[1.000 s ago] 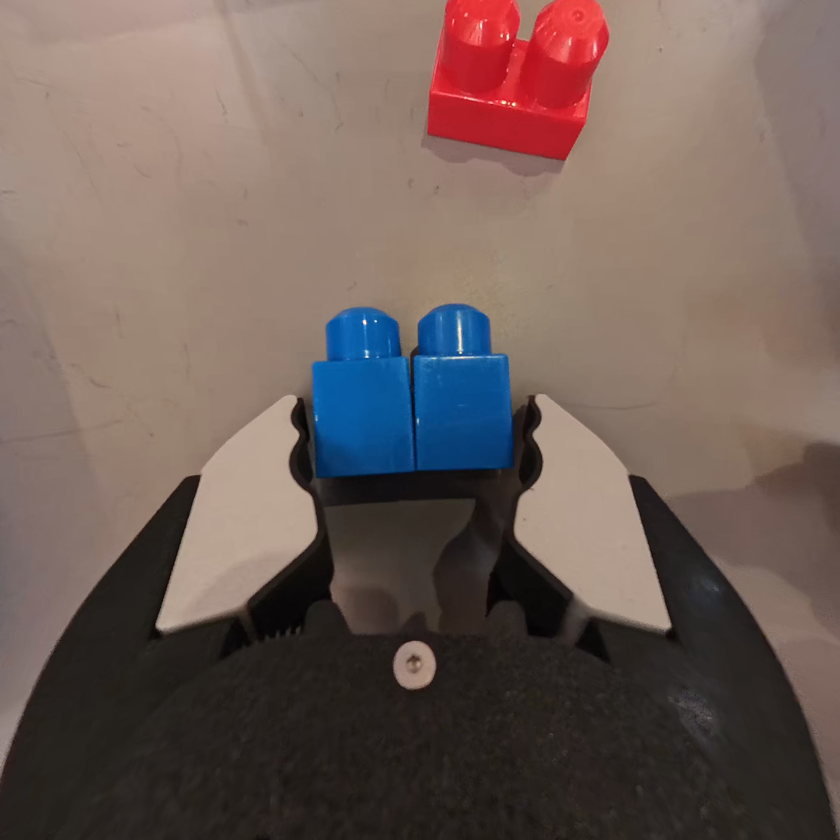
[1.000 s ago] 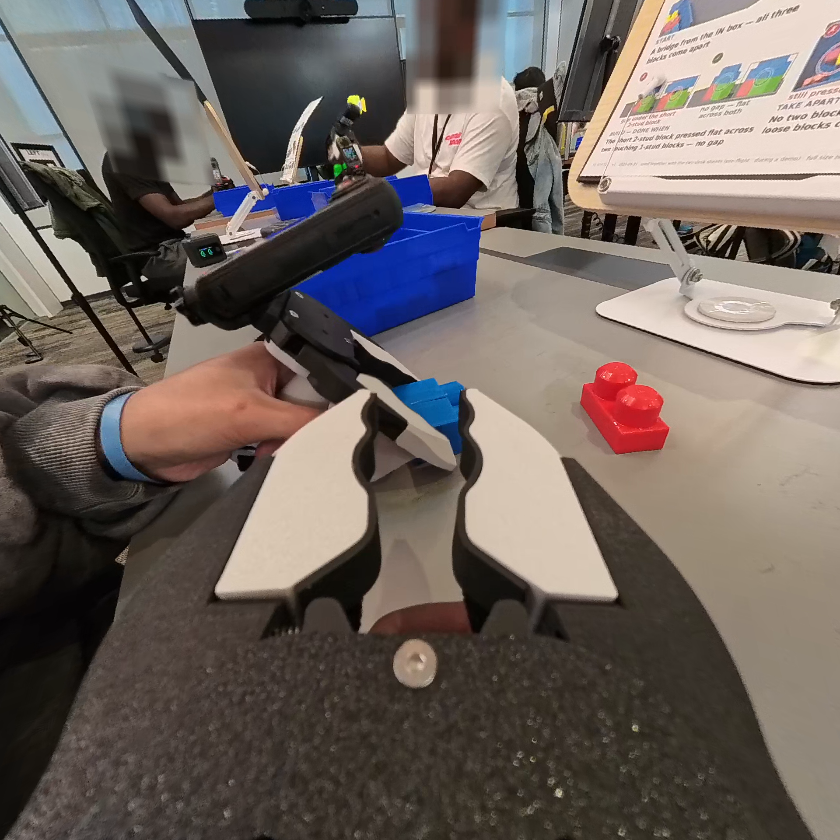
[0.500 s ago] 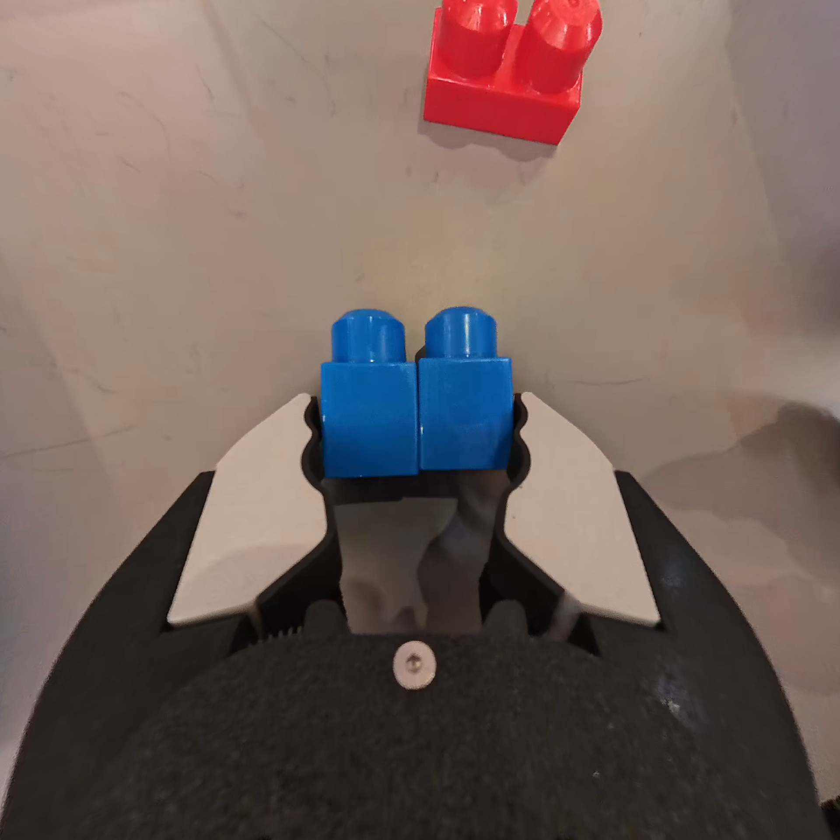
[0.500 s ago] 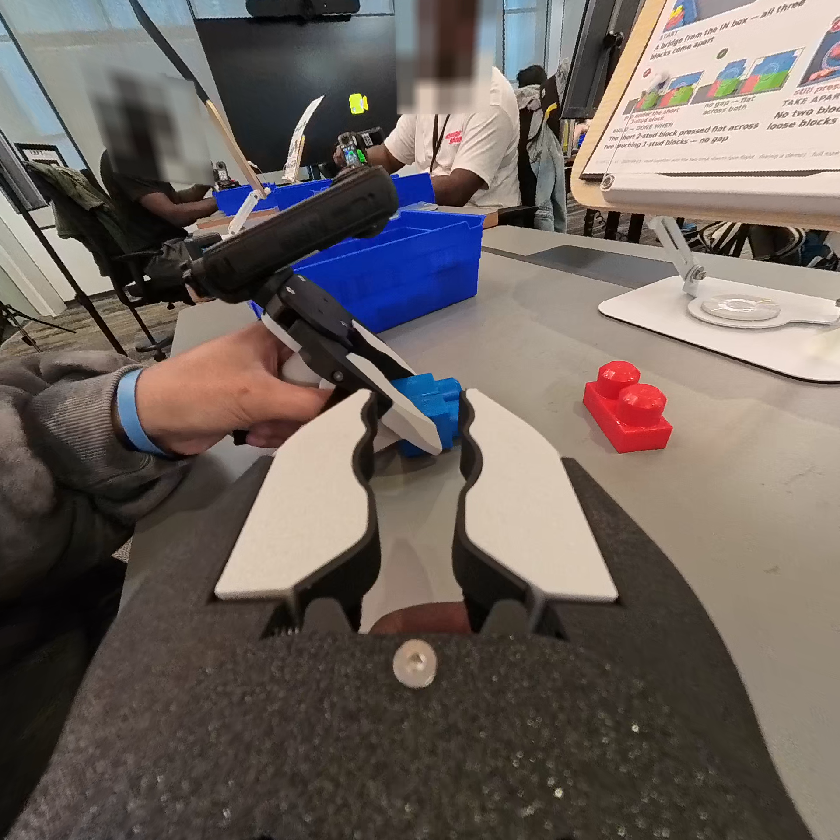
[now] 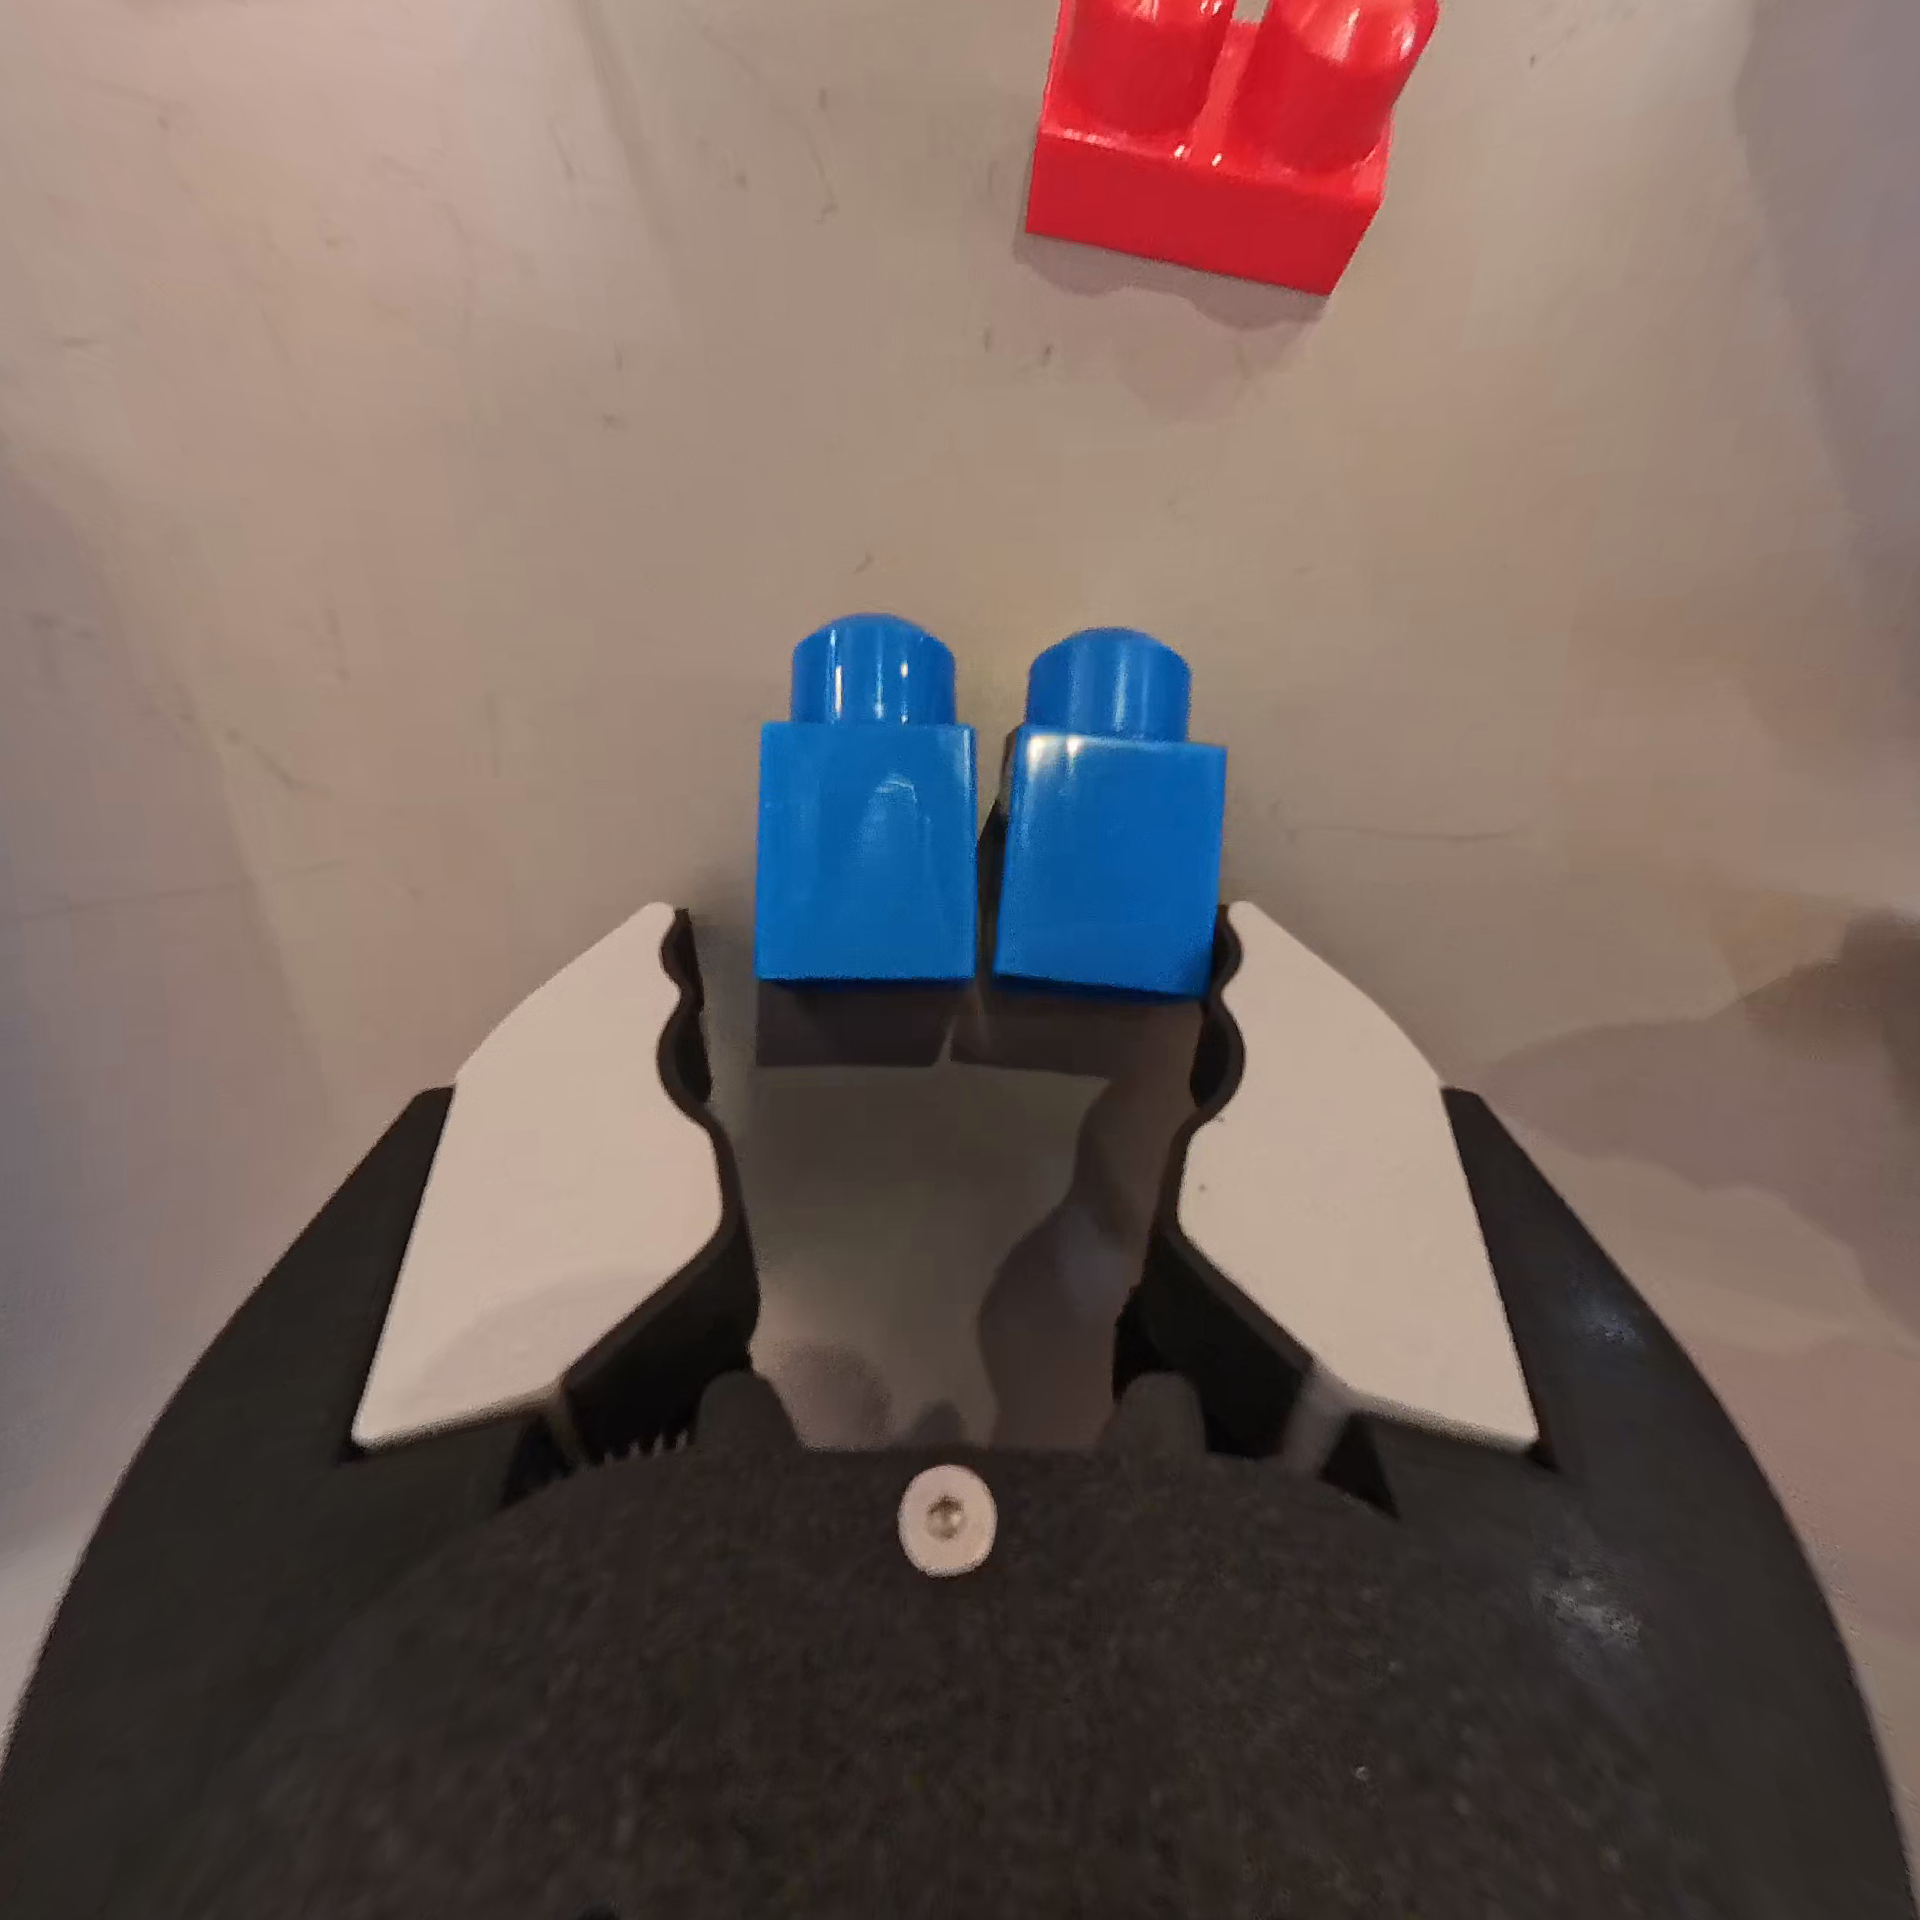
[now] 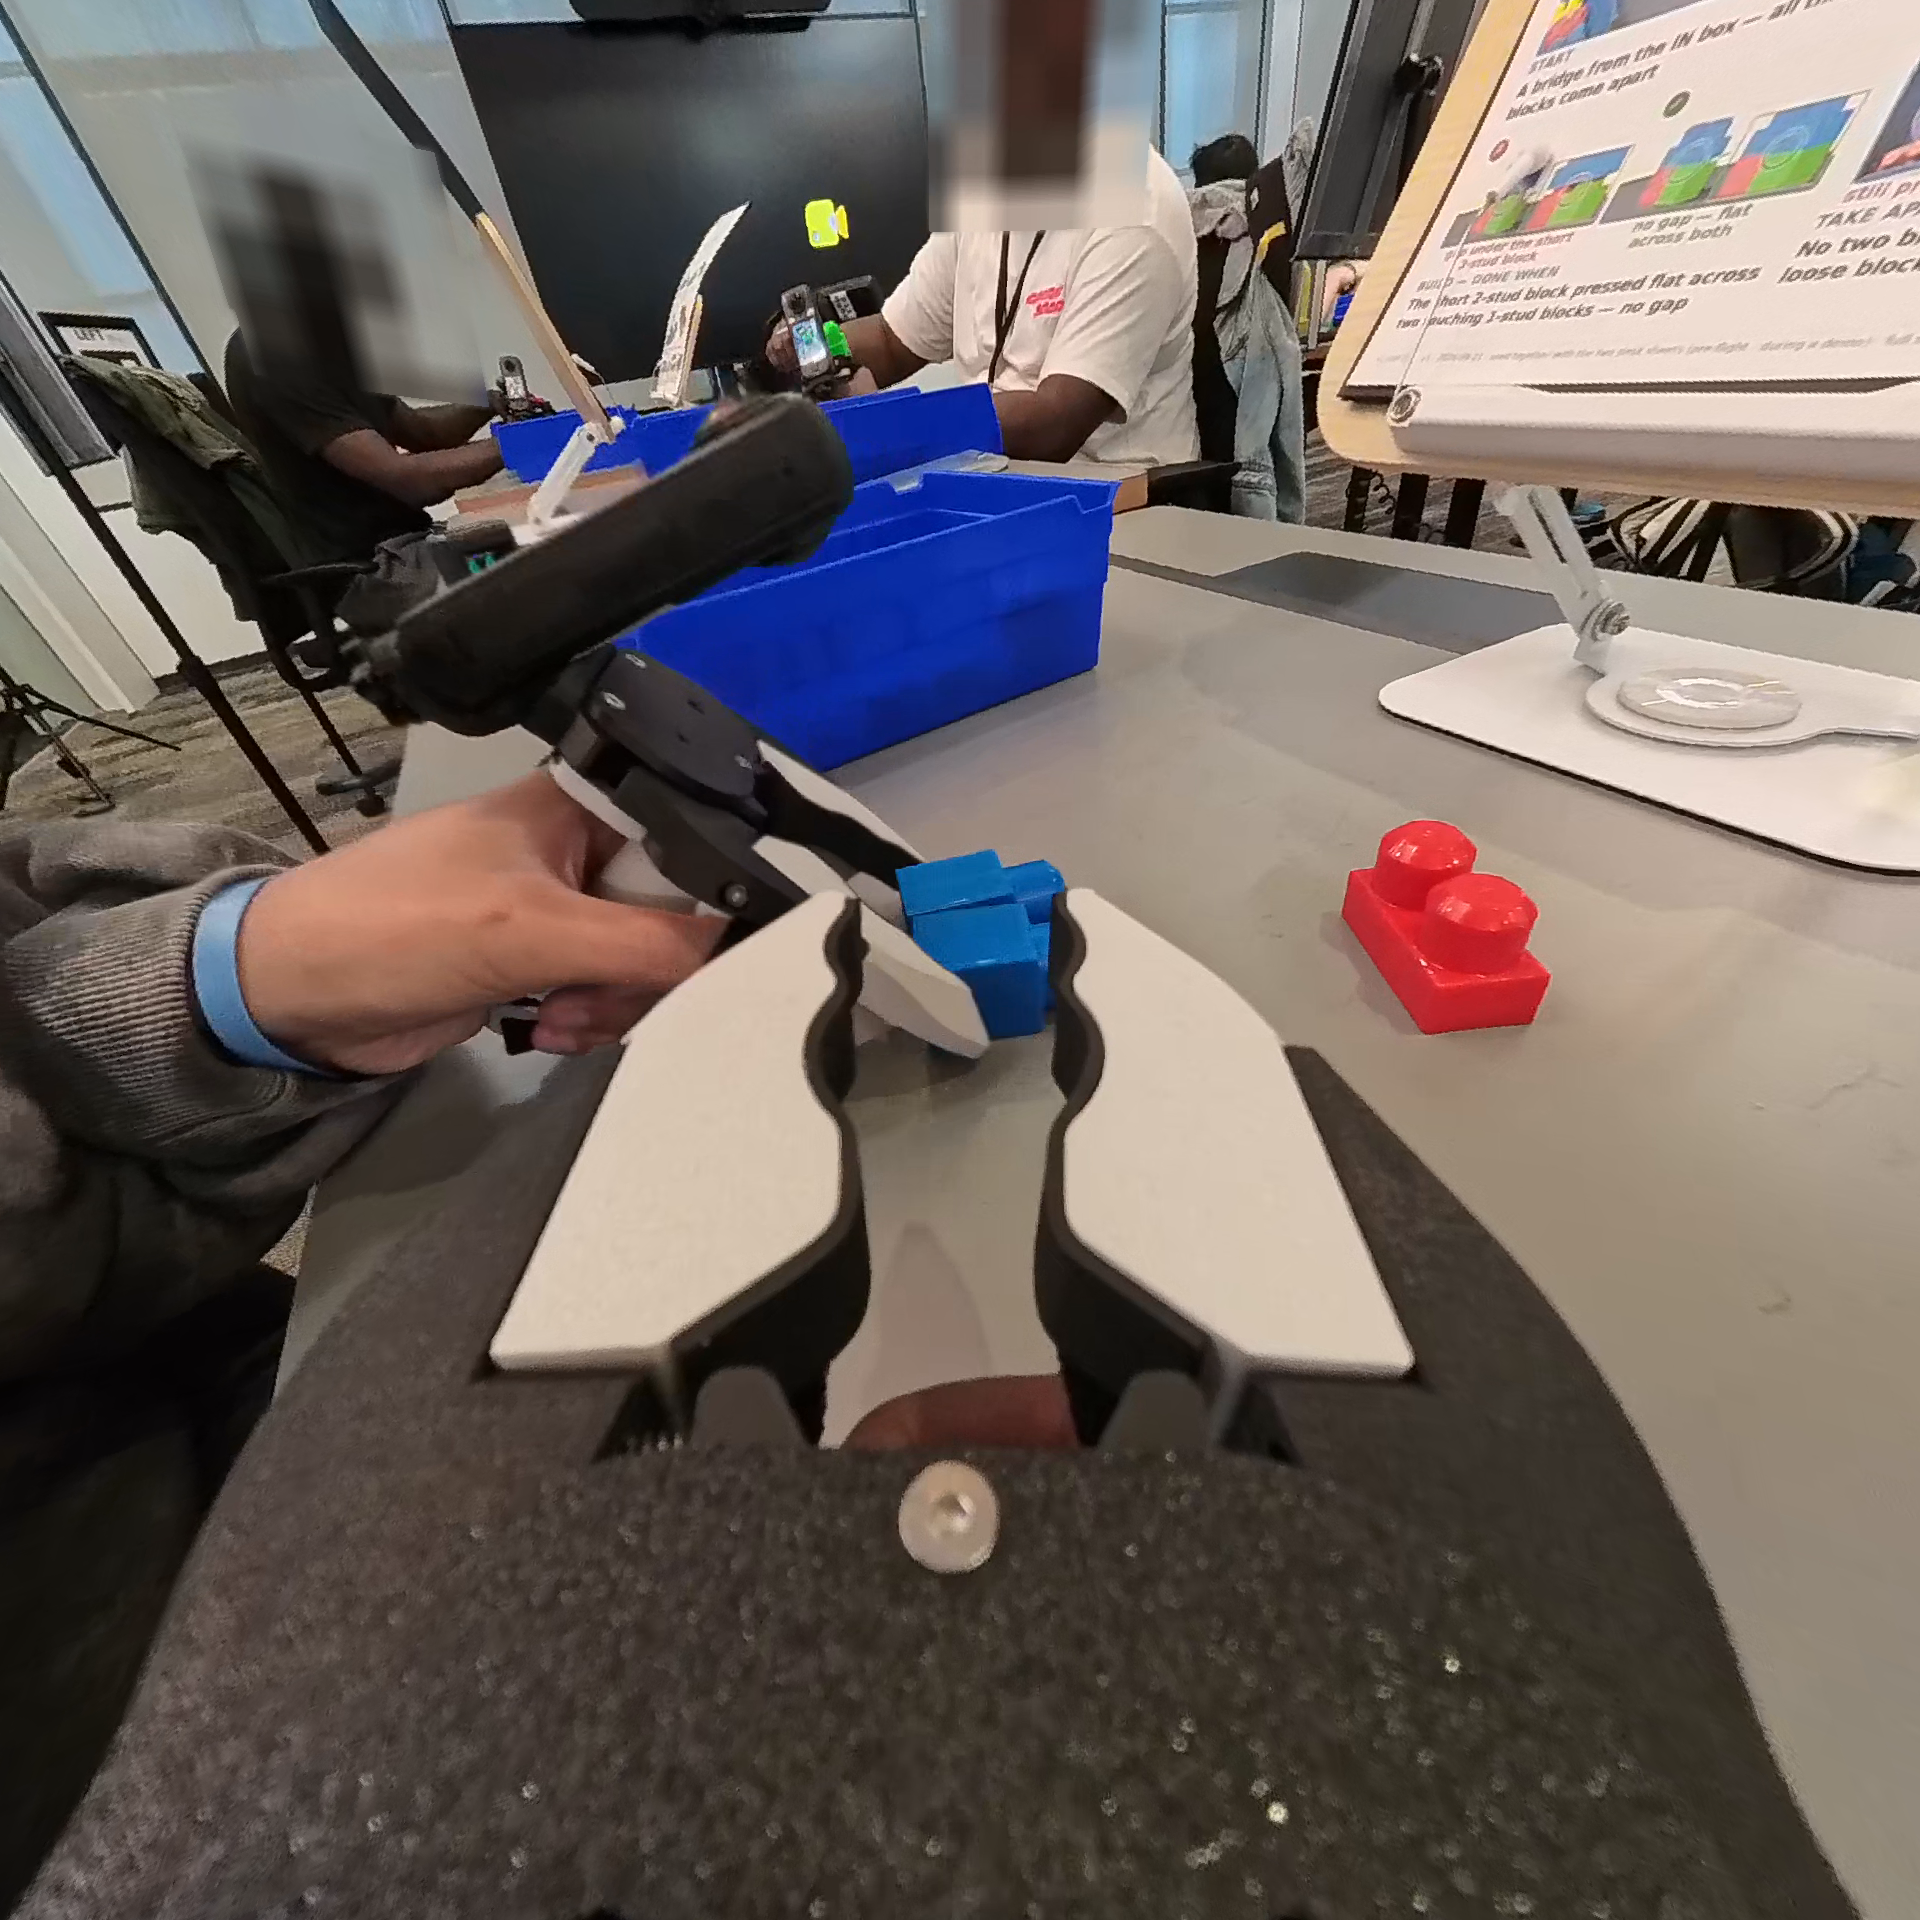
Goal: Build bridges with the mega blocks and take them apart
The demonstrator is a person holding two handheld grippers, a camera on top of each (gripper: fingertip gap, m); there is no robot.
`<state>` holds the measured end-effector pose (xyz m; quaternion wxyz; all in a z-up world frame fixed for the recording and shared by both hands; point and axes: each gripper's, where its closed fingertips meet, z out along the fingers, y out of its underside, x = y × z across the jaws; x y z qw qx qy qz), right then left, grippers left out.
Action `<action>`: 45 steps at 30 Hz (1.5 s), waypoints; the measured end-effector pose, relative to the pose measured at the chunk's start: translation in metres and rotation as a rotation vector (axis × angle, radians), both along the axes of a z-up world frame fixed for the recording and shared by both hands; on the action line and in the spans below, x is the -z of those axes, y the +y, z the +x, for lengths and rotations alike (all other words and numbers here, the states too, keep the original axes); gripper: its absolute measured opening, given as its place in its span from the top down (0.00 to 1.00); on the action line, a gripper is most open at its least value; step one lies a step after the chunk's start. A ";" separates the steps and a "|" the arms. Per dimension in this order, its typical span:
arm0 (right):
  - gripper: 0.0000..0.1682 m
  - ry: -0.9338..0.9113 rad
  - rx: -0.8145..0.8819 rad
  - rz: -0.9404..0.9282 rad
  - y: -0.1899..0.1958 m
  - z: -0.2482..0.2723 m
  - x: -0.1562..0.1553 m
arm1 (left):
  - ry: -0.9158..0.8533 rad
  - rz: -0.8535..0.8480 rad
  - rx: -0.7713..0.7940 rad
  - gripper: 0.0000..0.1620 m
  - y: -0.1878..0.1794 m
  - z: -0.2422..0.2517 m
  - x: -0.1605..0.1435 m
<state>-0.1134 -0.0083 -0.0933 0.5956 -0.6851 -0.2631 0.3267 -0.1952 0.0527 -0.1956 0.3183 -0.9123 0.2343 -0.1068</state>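
Two blue one-stud blocks point(image 5: 868, 852) point(image 5: 1107, 862) stand side by side on the grey table with a thin gap between them. My left gripper point(image 5: 951, 920) is open, with its fingertips at the near ends of the pair; the left finger stands clear of its block. A red two-stud block point(image 5: 1205, 156) lies farther ahead to the right. In the right wrist view the blue blocks point(image 6: 977, 935) sit beyond my right gripper point(image 6: 956, 914), which is open, empty and above the table. The red block point(image 6: 1444, 945) lies to their right.
A blue bin point(image 6: 883, 623) stands behind the blocks. A white stand base point(image 6: 1662, 717) holding an instruction sheet is at the back right. The table's left edge runs beside the hand point(image 6: 436, 935) holding the left gripper. People sit at a far table. About 12 centimetres separates my left fingertips from the red two-stud block point(image 5: 1205, 156). Look for it in the right wrist view point(image 6: 1392, 914) too.
My left gripper has opened and drawn back a little from the two blue blocks. A small gap now shows between the blocks. The right gripper has barely moved.
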 end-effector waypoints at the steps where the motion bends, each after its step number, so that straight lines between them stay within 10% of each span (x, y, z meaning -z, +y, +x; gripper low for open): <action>1: 0.80 0.000 -0.001 -0.001 0.000 0.000 0.000 | 0.011 0.007 -0.005 0.46 0.002 -0.001 0.001; 18: 0.80 0.002 -0.001 -0.003 0.000 0.000 0.000 | 0.006 -0.002 0.068 0.54 0.002 0.003 -0.002; 37: 0.78 0.056 0.088 -0.065 0.015 0.017 -0.001 | -0.251 0.388 0.437 0.53 0.008 -0.013 -0.073; 45: 0.69 -0.620 0.165 -0.310 0.082 0.039 -0.001 | -0.273 0.447 0.484 0.54 -0.007 -0.020 -0.079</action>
